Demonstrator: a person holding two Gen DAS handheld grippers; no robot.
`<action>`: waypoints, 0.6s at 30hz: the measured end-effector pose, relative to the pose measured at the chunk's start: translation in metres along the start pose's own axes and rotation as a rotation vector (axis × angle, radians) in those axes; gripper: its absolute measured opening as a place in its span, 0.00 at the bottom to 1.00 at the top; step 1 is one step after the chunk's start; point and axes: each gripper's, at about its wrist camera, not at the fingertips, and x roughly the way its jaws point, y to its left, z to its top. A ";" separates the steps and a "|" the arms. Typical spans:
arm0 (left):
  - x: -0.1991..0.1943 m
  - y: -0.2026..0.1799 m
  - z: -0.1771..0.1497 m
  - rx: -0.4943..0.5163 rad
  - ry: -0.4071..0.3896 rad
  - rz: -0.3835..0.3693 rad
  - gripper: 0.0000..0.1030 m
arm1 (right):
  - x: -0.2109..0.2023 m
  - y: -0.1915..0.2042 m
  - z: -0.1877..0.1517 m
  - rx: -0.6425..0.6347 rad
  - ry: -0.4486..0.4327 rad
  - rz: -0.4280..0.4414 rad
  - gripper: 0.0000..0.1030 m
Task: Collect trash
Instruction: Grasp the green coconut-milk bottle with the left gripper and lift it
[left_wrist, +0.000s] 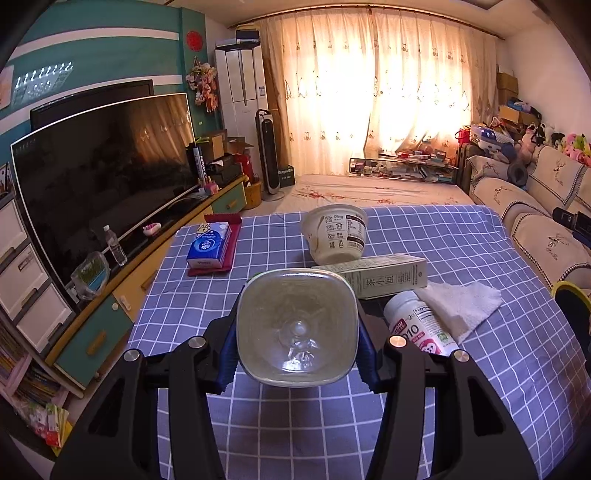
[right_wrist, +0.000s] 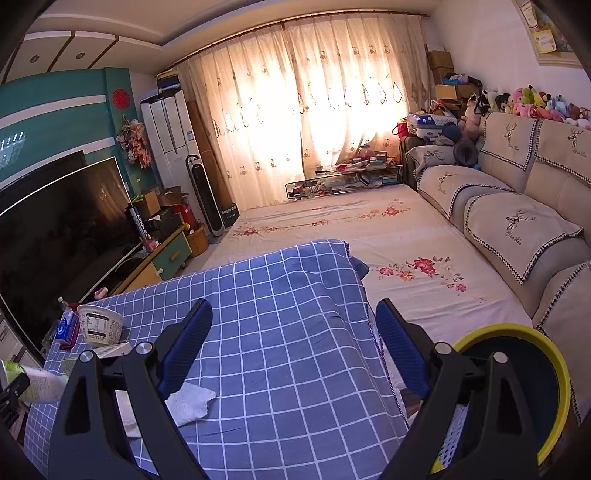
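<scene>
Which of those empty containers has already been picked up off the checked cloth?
The clear plastic bottle, clamped between the left tongs. The yoghurt tub, tea carton and pill bottle lie on the cloth.

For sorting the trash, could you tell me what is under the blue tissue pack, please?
The blue tissue pack lies on a dark red wrapper with zigzag ends, on the checked tablecloth. The wrapper's covered middle stays hidden.

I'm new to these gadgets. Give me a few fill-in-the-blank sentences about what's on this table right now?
1. The left claw grips a clear plastic ____.
2. The right claw holds ____.
3. The white yogurt cup stands on a blue ____ tablecloth.
4. The crumpled paper towel lies beside a white supplement ____.

Missing words: bottle; nothing; checked; bottle
</scene>
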 end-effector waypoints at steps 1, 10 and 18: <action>0.001 0.000 0.000 0.001 -0.002 0.003 0.50 | 0.000 0.000 0.000 0.001 0.001 0.001 0.83; -0.008 -0.003 0.013 0.004 -0.036 -0.018 0.50 | -0.002 0.000 0.001 0.005 0.001 0.008 0.83; -0.033 -0.020 0.019 0.031 -0.043 -0.098 0.50 | -0.014 -0.005 0.008 0.022 0.000 0.056 0.83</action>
